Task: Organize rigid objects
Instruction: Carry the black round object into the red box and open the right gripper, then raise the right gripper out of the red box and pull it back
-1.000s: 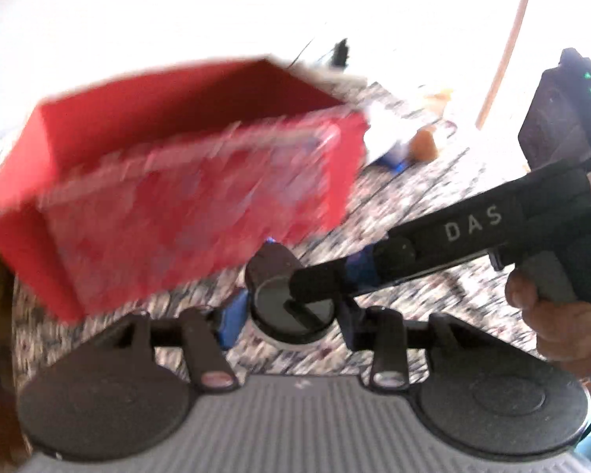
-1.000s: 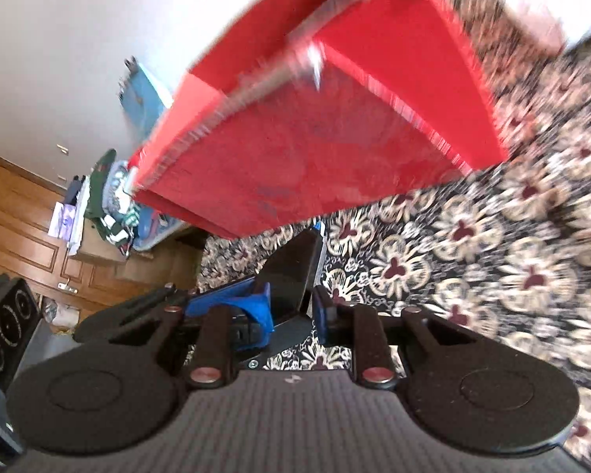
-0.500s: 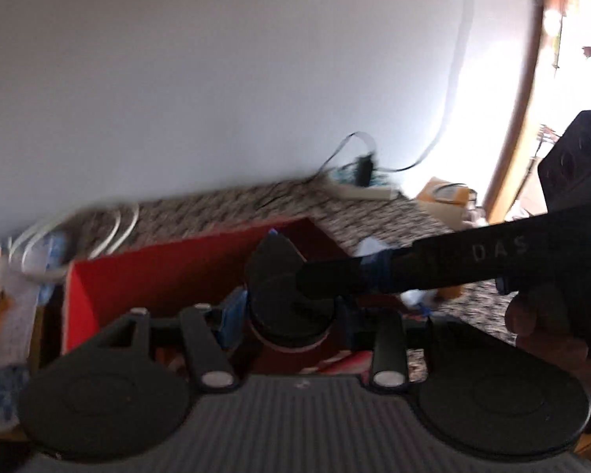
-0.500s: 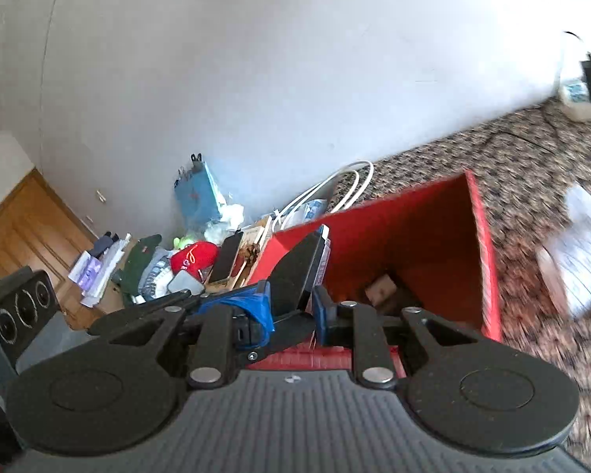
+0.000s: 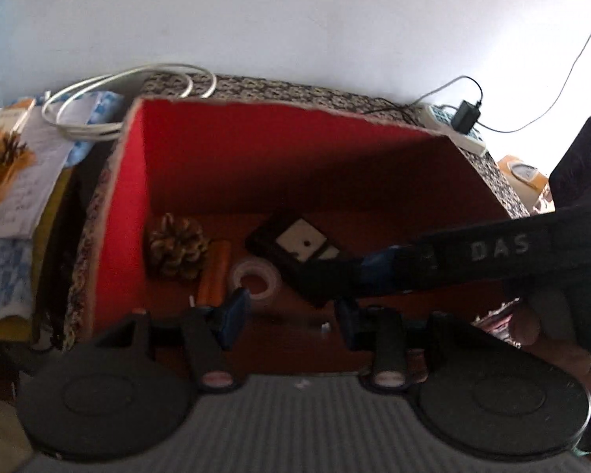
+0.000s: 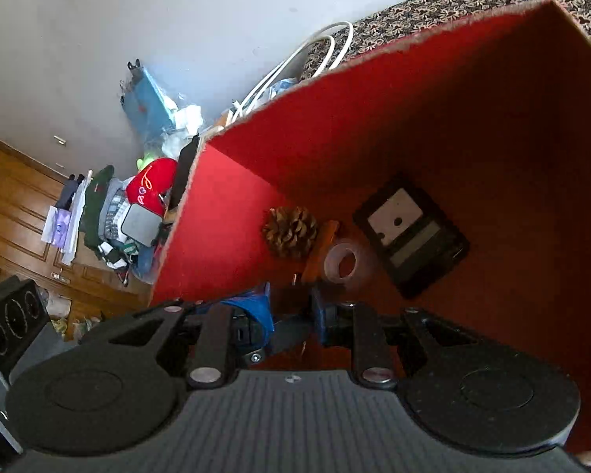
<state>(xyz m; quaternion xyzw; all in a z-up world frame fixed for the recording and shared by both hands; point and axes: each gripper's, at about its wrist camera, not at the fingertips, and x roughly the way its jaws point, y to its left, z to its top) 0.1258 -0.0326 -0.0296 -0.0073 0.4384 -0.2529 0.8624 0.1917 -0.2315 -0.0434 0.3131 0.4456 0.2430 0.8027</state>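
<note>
Left hand-held gripper above the open red box, pointing down into it, jaws partly apart, nothing seen between the blue pads. Right hand-held gripper also over the box, jaws shut; cannot tell whether anything thin is pinched between them. In the left wrist view, reaches in from the right across the left gripper's front, marked "DAS", with a hand on its grip. On the box floor just ahead of the left fingertips: clear tape roll; touching its left side an orange stick-like item; left of that a pine cone; ahead and to the right a flat black device with a white label, partly hidden by the right gripper. Beyond the box, patterned cloth, a coiled white cable far left, a power strip far right.
</note>
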